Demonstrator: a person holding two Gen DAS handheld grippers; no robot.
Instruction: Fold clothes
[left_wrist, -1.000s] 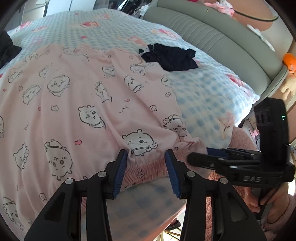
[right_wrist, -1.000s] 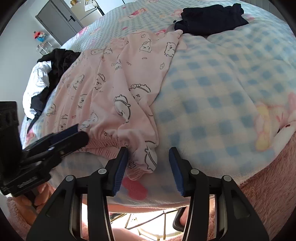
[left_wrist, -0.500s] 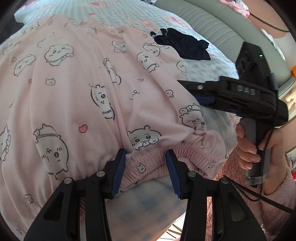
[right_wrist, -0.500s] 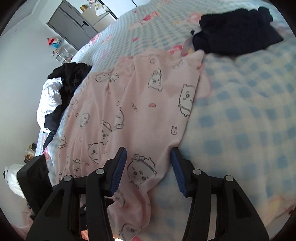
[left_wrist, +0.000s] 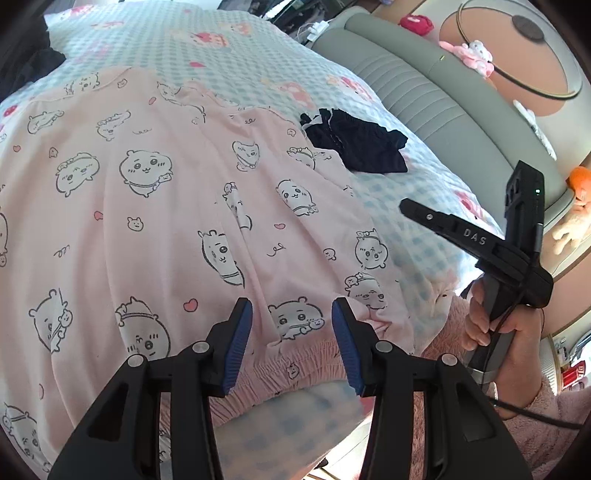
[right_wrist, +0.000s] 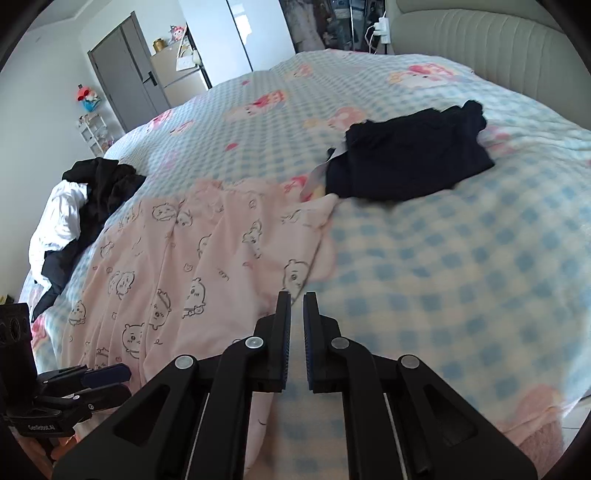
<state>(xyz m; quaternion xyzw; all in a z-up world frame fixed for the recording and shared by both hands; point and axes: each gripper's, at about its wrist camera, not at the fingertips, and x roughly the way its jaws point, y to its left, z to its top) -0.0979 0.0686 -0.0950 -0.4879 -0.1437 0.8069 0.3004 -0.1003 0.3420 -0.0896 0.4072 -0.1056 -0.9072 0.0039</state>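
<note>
Pink pyjama trousers printed with cartoon animals lie spread flat on the bed, the elastic waistband at the near edge. My left gripper is open, its blue pads standing either side of the cloth just above the waistband without pinching it. My right gripper is shut with nothing in it, hovering over the right-hand edge of the trousers. In the left wrist view the right gripper hangs in the air at the right, held by a hand.
A folded dark garment lies on the blue check blanket beyond the trousers. A heap of black and white clothes sits at the bed's left edge. A padded grey headboard runs along the far right side.
The right gripper's jaws have closed empty; it rose and moved forward from the trousers' near corner. The left gripper moved slightly forward over the waistband, still open.
</note>
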